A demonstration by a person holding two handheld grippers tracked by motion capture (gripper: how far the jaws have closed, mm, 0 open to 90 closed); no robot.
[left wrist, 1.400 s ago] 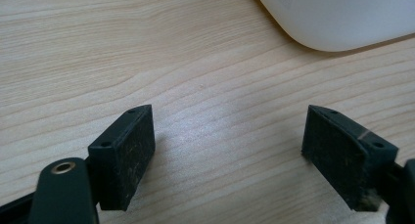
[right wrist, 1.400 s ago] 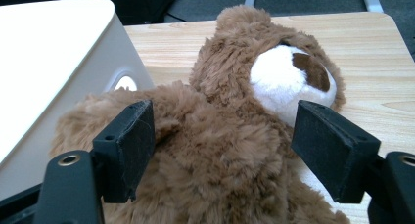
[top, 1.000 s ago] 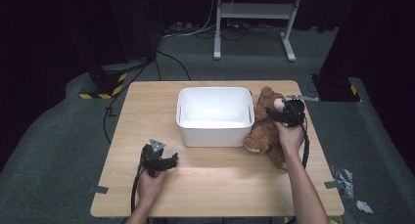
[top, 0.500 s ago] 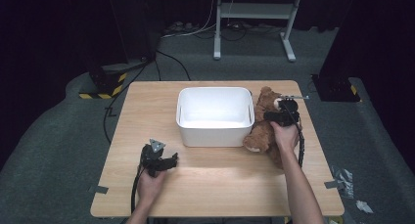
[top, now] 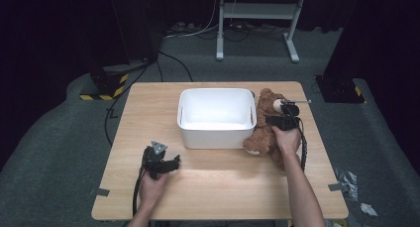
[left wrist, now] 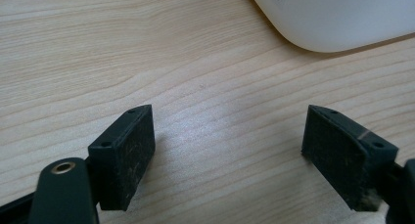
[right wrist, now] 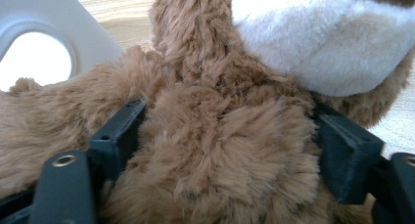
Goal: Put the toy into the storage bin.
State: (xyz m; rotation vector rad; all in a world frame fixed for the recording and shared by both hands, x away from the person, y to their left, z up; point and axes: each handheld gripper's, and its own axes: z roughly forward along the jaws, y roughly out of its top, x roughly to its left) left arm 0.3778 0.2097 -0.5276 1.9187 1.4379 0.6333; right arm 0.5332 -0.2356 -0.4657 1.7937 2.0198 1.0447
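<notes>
A brown teddy bear [top: 265, 133] with a white muzzle is lying beside a white tub [top: 216, 117] on a pale wood-grain table [top: 223, 187]; black-and-yellow hazard stripes [top: 101, 88] are showing beyond.

On the table [top: 223, 187], the teddy bear [top: 262, 133] lies touching the right side of the bin [top: 216, 119].

Both forearms are bare, with no sleeves in sight. The left gripper [top: 171, 163] is black, carries a grey three-cornered plate on top and trails a black cable. Its flat, scuffed rubber pads [left wrist: 128, 153] have small screw holes, with a brass-ringed pivot below. The right gripper [top: 277, 120] is black too, with a black cable.
</notes>
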